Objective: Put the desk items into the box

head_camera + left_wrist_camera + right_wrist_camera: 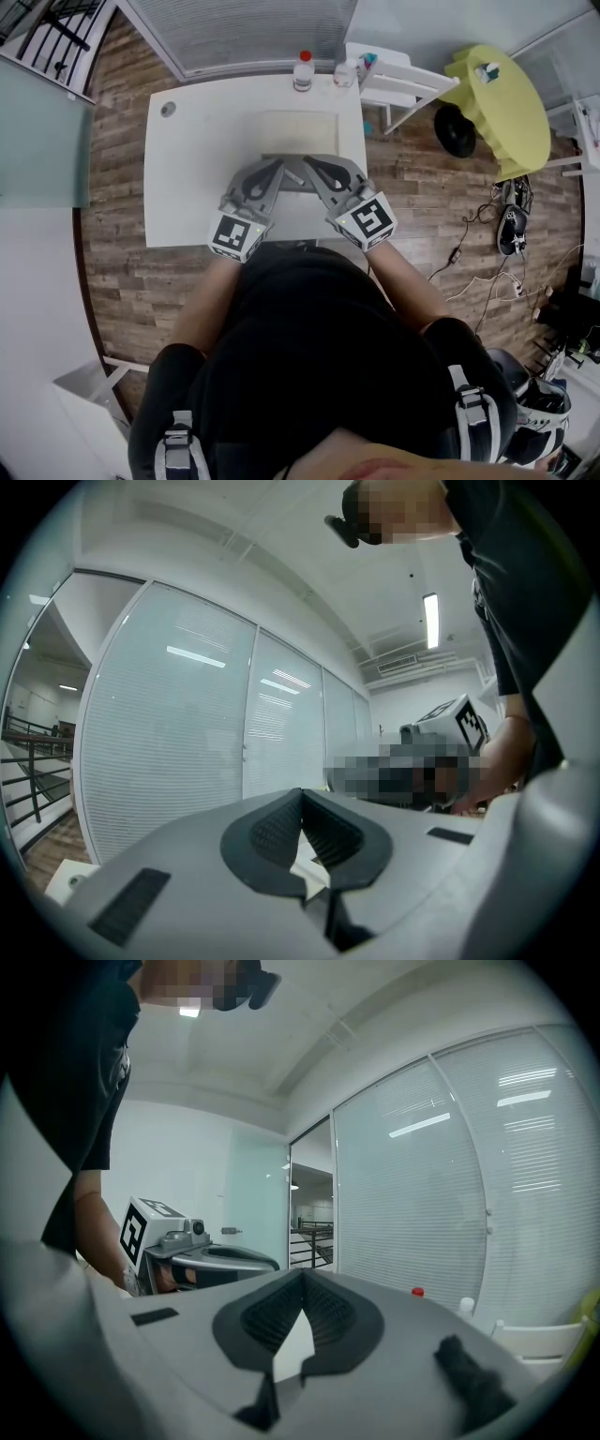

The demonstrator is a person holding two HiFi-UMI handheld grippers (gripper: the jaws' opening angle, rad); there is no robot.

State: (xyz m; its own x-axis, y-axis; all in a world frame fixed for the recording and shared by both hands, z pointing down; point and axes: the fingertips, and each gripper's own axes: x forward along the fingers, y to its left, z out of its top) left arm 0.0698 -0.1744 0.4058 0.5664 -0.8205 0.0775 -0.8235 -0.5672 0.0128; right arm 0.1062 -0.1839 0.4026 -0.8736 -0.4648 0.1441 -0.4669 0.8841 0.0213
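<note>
One shallow cream box [298, 131] lies flat on the white desk [197, 169], toward its far half, with bare desktop on every side of it. Beyond the box, at the desk's far edge, stand a red-capped bottle [303, 70] and a clear bottle [344, 73], close together. On the near side of the box I hold my left gripper [279, 169] and right gripper [314, 169] side by side, tips angled toward each other and just short of the box's near edge. In each gripper view my fingertips meet at the front with nothing between them, and white shows through the gap behind the pads. Left of the box the desk is open up to a round grommet [168, 109]. Right of the box, off the desk, are a white chair [398, 84] and a yellow round table [502, 103] on wood flooring. Only the gripper views show the blind-covered glass wall [178, 733] rising past the box; the right gripper view also catches the red cap.
</note>
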